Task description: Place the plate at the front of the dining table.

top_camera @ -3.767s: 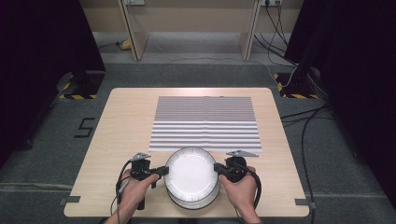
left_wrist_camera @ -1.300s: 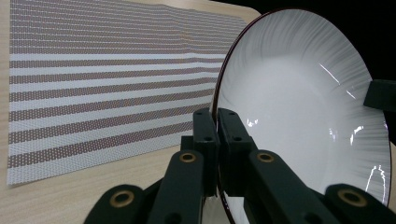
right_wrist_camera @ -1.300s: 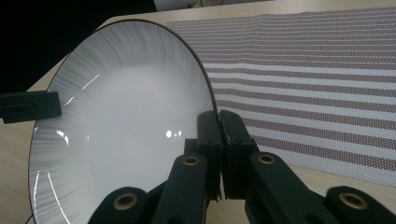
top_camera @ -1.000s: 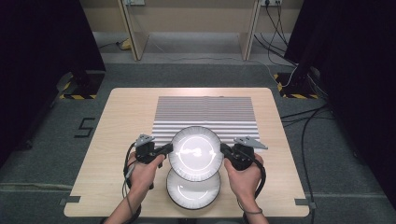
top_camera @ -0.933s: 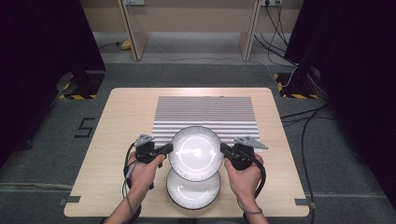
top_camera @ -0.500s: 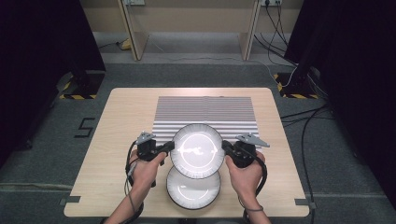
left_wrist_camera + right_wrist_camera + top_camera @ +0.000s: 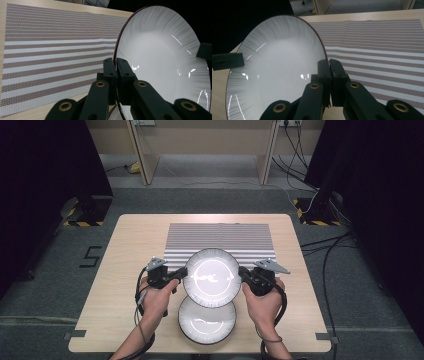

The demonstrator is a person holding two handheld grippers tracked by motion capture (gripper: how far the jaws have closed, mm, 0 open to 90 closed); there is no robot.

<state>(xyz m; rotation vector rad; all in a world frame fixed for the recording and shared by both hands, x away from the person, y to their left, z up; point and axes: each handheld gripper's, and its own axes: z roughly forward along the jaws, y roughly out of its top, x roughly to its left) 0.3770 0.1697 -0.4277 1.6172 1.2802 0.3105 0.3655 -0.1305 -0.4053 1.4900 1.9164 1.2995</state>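
Clearly mid-carry: both pairs of jaws pinch opposite rims of the upper plate (image 7: 211, 277), left gripper (image 7: 179, 274) and right gripper (image 7: 243, 274), at frame centre above the lower plate (image 7: 207, 322). Next, probably, lowering it level onto the striped mat (image 7: 220, 236).

White ribbed plate (image 7: 212, 276), lifted, level
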